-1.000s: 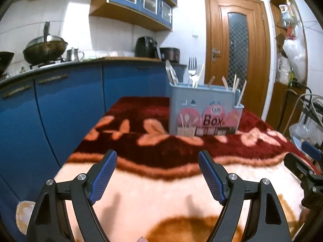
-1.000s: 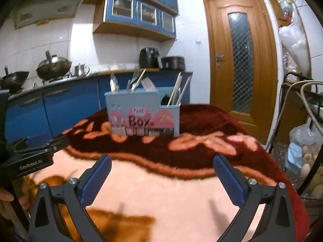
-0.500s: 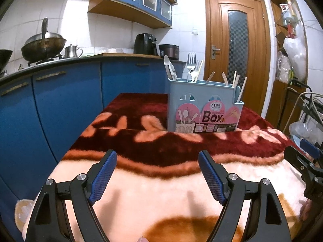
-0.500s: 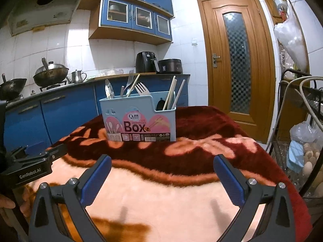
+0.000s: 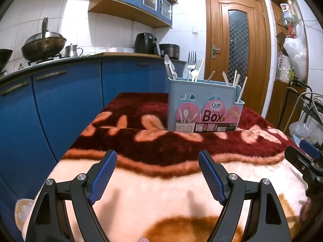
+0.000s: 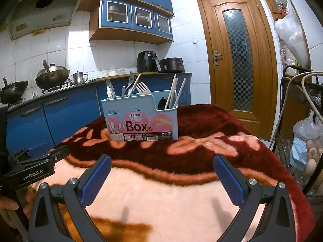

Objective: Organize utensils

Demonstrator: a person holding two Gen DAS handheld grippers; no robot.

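A light blue utensil box [image 5: 203, 104] with a pink "Box" label stands at the far end of the blanket-covered table [image 5: 161, 191]. It also shows in the right wrist view [image 6: 141, 119]. Forks [image 5: 191, 61], a spoon and chopsticks [image 6: 173, 92] stand upright in its compartments. My left gripper [image 5: 157, 175] is open and empty, low over the near part of the blanket. My right gripper [image 6: 161, 179] is open and empty, beside it to the right. Both are well short of the box.
Blue kitchen cabinets [image 5: 60, 100] with woks, a kettle and an air fryer run along the left. A wooden door [image 6: 238, 60] is behind the table. A wire rack [image 6: 302, 141] with eggs and bags stands at the right.
Both cameras have tilted up and dropped lower, so the box looks taller and nearer. Both grippers stay open and empty.
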